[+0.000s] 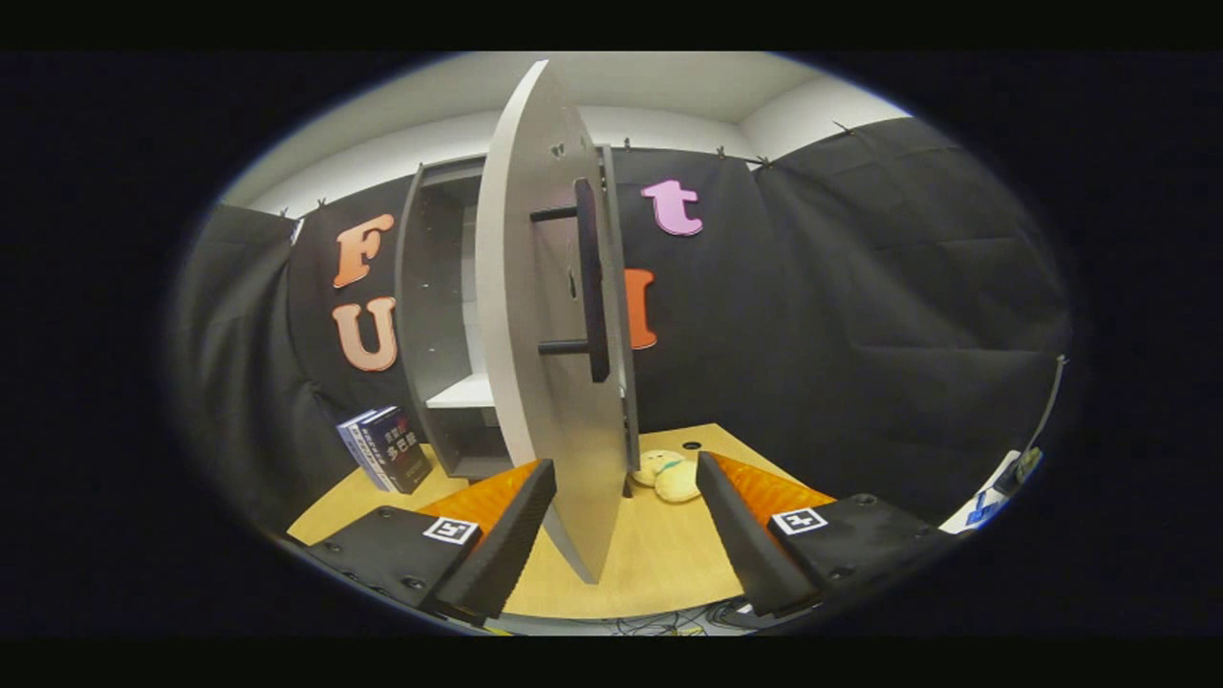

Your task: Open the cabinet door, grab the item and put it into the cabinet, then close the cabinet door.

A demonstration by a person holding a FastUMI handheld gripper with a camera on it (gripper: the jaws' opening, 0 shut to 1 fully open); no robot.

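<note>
Here, gripper [626, 478] held level and low over the wooden table [659, 564], looking straight toward the cabinet [449, 315], fingers spread wide and pinching nothing. Between the fingers, the lower edge of the open cabinet door [545, 334], swung out toward the camera and seen nearly edge-on, closer to the left finger than to the right; touching either cannot be told. On the door's right face, a dark bar handle [590, 282], long axis upright, carried on two short stubs. Behind the door, the cabinet standing upright near the table's far edge, its inside open to view on the left with a pale shelf [463, 392] across it and free space above and below that shelf. Just ahead of the right finger's tip and right of the door's foot, a yellowish plush toy [671, 476] lying on the table, long axis running roughly left to right, close to the cabinet's base. Bare table between the fingers on the near side. Left of the cabinet, near the table's left edge, two books [385, 449] standing upright, leaning slightly. Black cloth wall [860, 287] behind everything.
</note>
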